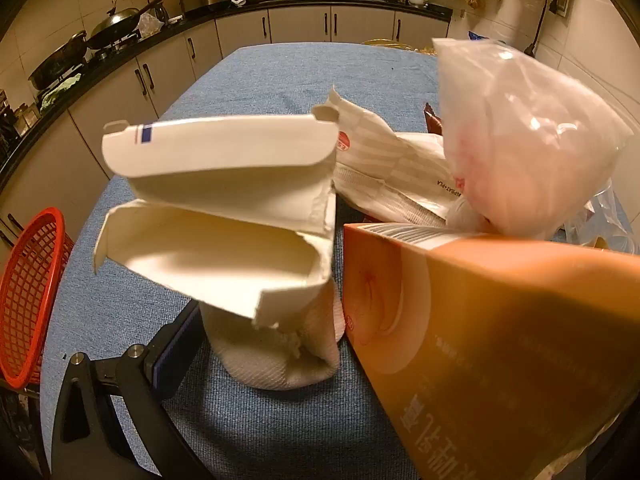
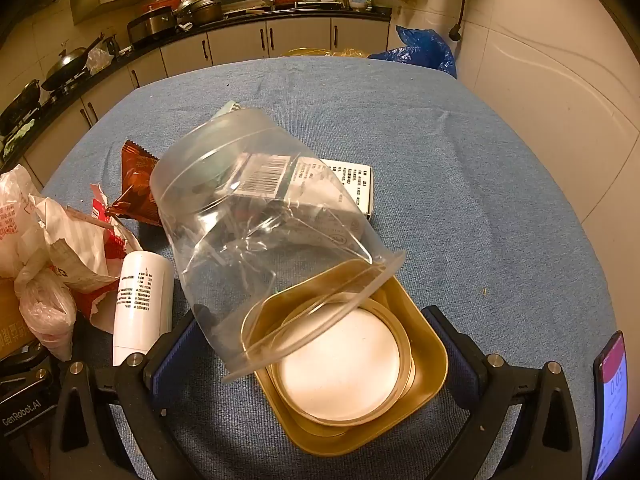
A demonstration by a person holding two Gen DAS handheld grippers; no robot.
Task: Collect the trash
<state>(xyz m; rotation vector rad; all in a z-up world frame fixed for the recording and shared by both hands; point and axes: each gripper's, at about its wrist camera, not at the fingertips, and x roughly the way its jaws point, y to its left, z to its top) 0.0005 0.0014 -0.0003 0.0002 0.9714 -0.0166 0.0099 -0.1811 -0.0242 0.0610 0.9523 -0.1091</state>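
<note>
Clear thin plastic tub [image 2: 256, 216], tipped on its side, rim leaning into a gold tin tray [image 2: 432, 364] on the blue cloth table [image 2: 460, 160]
Right gripper [image 2: 312, 364] wide open, straddling tub and tray, gripping nothing. Tub likely light, slick, easily dented: best taken across the stiffer rim. Left gripper [image 1: 280, 344] wide open, empty, at a torn white carton [image 1: 216, 208] near an orange box [image 1: 500, 340]: light, crushable

Black two-finger tools with blue pads

The right hand-held gripper [image 2: 310, 344] has two matte black angular fingers [image 2: 132, 396], each carrying a dark blue pad on its inner face and round silver screw heads along the top of its linkage. The left hand-held gripper [image 1: 256, 344] shows one finger of the same build; seen from the right wrist, its black body bears white "GenRobot.AI" lettering.
</note>
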